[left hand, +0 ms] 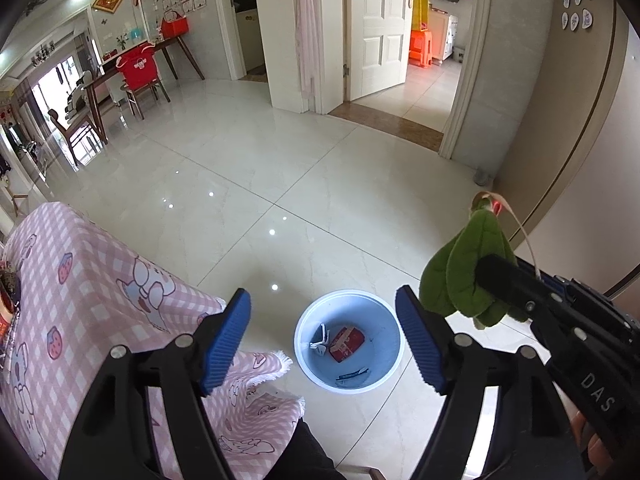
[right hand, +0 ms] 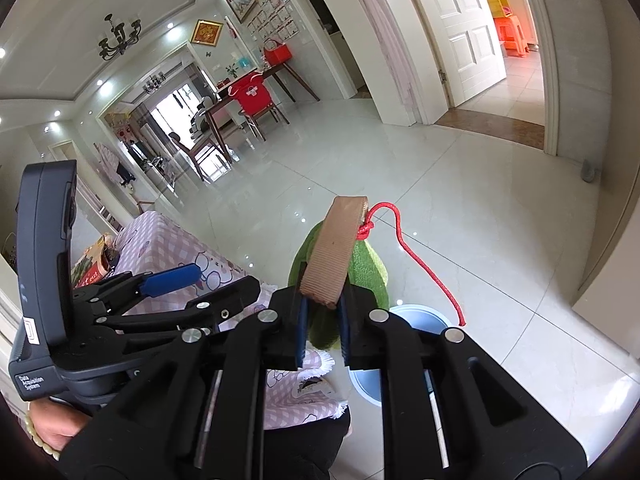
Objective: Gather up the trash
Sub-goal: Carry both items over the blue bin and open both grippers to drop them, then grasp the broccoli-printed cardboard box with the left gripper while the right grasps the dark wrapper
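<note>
- Above the blue bin (left hand: pixel 347 340) on the floor, left gripper (left hand: pixel 323 342) hangs with its jaws apart, empty.
- Right gripper (right hand: pixel 322 334), clamped on the green leaf toy (left hand: pixel 466 276), should centre over the bin before releasing.

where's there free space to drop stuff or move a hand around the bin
Bare floor tiles beyond the blue bin, toward the doorway. The bin's left is crowded by the pink checked cloth; to its right, the right tongs hold a green felt leaf.
</note>
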A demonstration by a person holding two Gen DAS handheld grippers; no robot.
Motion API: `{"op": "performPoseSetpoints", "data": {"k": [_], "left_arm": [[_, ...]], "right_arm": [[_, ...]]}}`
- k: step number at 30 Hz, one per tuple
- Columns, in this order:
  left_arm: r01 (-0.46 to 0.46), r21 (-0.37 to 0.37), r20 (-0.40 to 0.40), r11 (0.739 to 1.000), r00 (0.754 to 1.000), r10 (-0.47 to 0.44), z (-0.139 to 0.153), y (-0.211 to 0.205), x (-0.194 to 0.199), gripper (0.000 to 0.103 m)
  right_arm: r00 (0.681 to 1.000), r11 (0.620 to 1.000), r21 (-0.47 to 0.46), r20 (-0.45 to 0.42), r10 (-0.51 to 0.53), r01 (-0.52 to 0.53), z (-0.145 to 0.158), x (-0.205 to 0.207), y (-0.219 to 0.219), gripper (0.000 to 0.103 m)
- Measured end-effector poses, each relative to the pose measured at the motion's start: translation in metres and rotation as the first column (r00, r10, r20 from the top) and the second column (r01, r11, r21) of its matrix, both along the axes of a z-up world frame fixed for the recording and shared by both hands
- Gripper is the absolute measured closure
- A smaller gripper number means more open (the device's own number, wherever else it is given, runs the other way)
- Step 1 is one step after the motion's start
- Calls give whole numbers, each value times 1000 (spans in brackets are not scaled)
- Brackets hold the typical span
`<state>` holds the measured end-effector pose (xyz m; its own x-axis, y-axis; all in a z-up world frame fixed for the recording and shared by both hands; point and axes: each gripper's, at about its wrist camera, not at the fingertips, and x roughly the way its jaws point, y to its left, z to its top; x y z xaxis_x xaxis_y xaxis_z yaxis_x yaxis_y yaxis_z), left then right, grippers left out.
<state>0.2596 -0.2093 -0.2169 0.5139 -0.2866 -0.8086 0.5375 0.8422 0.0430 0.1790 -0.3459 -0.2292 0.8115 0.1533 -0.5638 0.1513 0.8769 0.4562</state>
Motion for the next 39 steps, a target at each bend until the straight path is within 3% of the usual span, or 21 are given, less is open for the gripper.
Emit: {"op": "performPoseSetpoints", "data": {"k": [7,10,11,12,27,33,39], "left_arm": [[-31,14,39,999,999,30,6,5,4,28],[-67,20,56,998,996,66,7,11,8,27],[-77,21,60,997,995,75,7,13,10,27],[-77,17,58,997,995,76,8,13,11,25],[-85,-11,94,996,992,86,27,34,1,24],[-144,-18,149,989,978,145,49,87,-6,23],[-266,63,261,962,935,241,71,174,-10,22]], "right_arm": [[1000,1000,1,3,9,-9,-2,15,-1,85],[1000,1000,5,-2,-10,10,-3,22,-6,67],[1000,1000,4,-6,-23,23,-4,23,-9,50],[1000,1000,10,-3,-30,30,-4,24,-11,46],[1000,1000,16,26,11,-11,16,22,6,46],[994,995,3,60,95,-95,37,27,46,46],[970,974,-31,92,227,-225,61,44,114,45]]}}
